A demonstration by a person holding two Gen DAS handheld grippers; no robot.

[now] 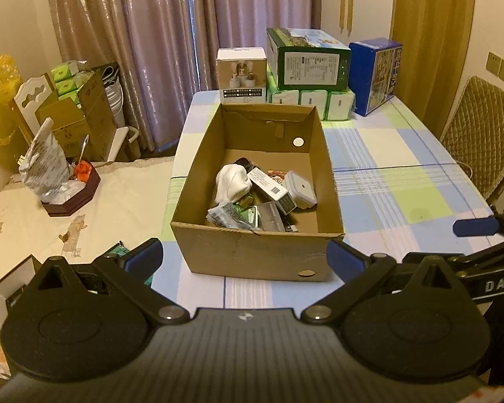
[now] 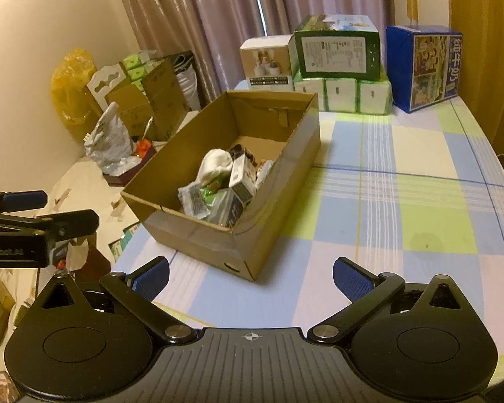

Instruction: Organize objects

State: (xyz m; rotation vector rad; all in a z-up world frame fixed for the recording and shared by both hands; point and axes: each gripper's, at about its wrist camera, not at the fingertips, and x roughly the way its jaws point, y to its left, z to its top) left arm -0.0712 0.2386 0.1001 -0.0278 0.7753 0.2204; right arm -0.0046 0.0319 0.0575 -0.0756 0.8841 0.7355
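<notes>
On the checked tablecloth (image 2: 403, 181) sits the cardboard box (image 1: 252, 252), small items heaped at its near end. Both the left gripper (image 1: 245, 257) and right gripper (image 2: 250, 275) hang spread wide and empty, short of the box. Probably between picks; next comes reaching for another item. Open table lies right; stacked cartons (image 1: 305, 63) crowd the far edge.

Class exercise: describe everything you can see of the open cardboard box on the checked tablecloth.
The cardboard box is plain brown, rectangular and open-topped, with no lid in sight. It sits flat on the checked tablecloth. Round finger holes pierce both end walls, and its near rim looks slightly torn. Small items lie heaped in its near half, among them a white cloth and a white container. Neither gripper touches it.
</notes>
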